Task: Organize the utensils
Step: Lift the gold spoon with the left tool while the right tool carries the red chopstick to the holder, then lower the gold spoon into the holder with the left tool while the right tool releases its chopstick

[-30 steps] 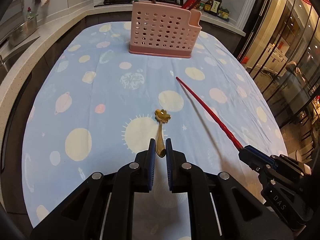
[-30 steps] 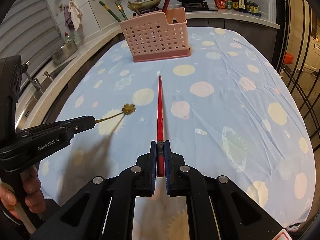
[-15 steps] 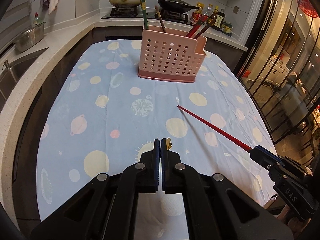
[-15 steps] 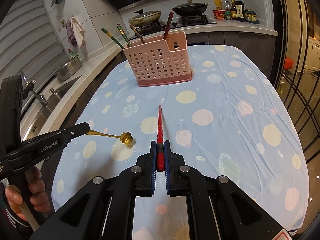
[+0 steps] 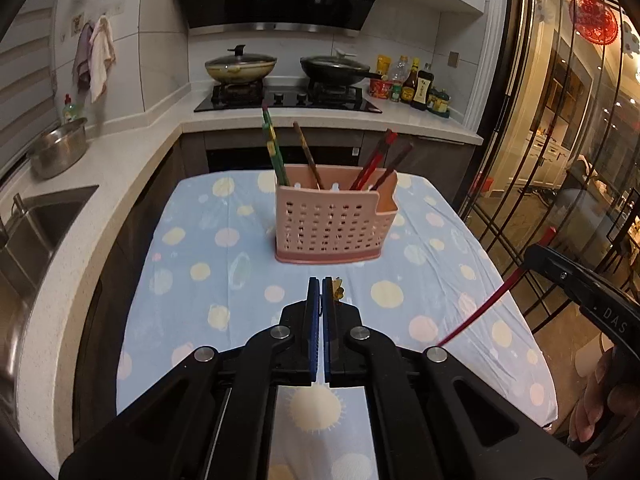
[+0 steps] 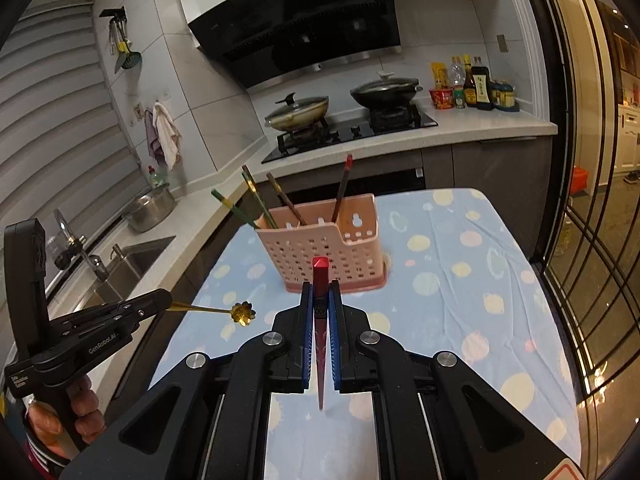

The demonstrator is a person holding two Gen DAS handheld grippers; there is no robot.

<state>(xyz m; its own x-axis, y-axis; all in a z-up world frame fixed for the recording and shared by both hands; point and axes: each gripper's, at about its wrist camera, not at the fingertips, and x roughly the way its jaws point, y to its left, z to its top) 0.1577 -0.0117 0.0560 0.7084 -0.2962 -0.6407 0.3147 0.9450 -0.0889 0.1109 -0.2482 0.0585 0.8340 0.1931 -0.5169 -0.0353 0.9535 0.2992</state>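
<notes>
Right wrist view: the red chopstick [image 6: 320, 280] is clamped in the right gripper [image 6: 320, 300] above the tablecloth [image 6: 460, 280], and the left gripper [image 6: 160, 300] grips the gold spoon [image 6: 236, 313]. The pink holder [image 6: 320, 248] stands near the far edge, chopsticks in it.

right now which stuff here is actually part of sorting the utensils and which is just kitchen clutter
Part of the job:
- gold flower-ended spoon, clamped in the left gripper
- red chopstick, clamped in the right gripper
- pink perforated plastic utensil holder

Just lying about:
- steel bowl
- two lidded pans on the hob
- sauce bottles
- hanging cloths
</notes>
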